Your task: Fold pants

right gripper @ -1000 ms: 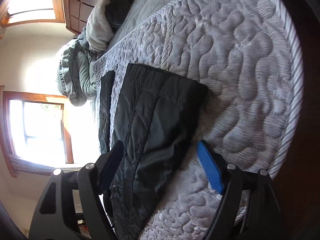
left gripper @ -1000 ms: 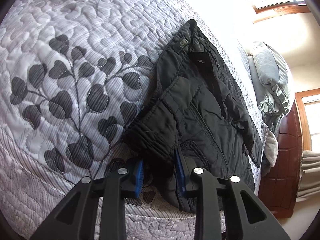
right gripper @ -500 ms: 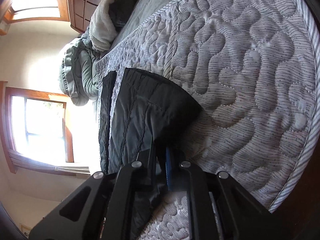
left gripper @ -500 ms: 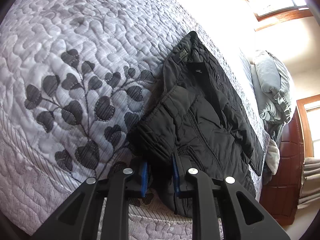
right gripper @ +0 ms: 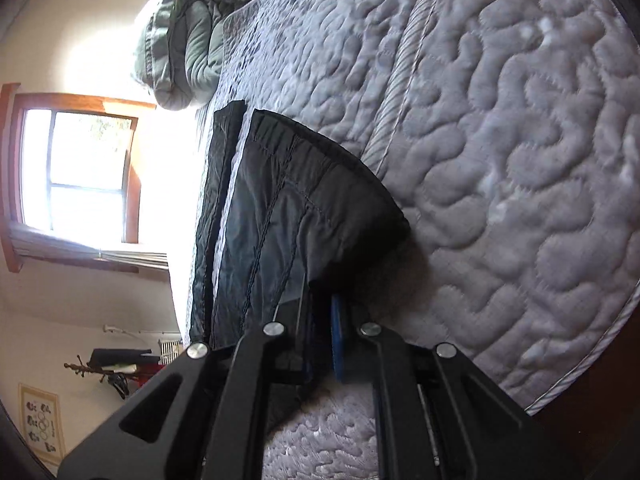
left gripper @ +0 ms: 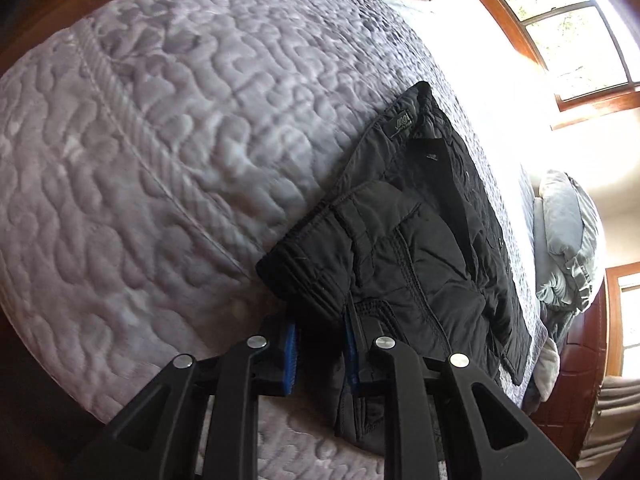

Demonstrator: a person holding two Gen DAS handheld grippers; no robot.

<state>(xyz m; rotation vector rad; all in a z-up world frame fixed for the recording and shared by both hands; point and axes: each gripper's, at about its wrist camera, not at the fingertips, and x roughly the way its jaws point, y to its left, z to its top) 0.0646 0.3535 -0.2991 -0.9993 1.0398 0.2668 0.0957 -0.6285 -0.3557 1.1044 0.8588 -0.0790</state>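
Black padded pants (left gripper: 412, 248) lie on a grey quilted bed. My left gripper (left gripper: 320, 344) is shut on the waistband corner nearest me, the fabric bunched between its blue pads. In the right wrist view the leg end of the pants (right gripper: 296, 216) is lifted off the quilt. My right gripper (right gripper: 320, 332) is shut on that hem corner, with the cloth pinched between the jaws. A second leg strip (right gripper: 216, 200) lies alongside to the left.
The grey quilt (left gripper: 168, 128) covers the bed, with its edge (right gripper: 580, 372) close to my right gripper. Grey-green pillows (left gripper: 568, 240) are piled at the headboard. Windows (right gripper: 76, 176) and a wooden bed frame (left gripper: 568, 384) border the bed.
Both grippers closed on the pants: the left on the waistband, the right on the leg hem. Both have since lifted and carried the cloth across the quilt.
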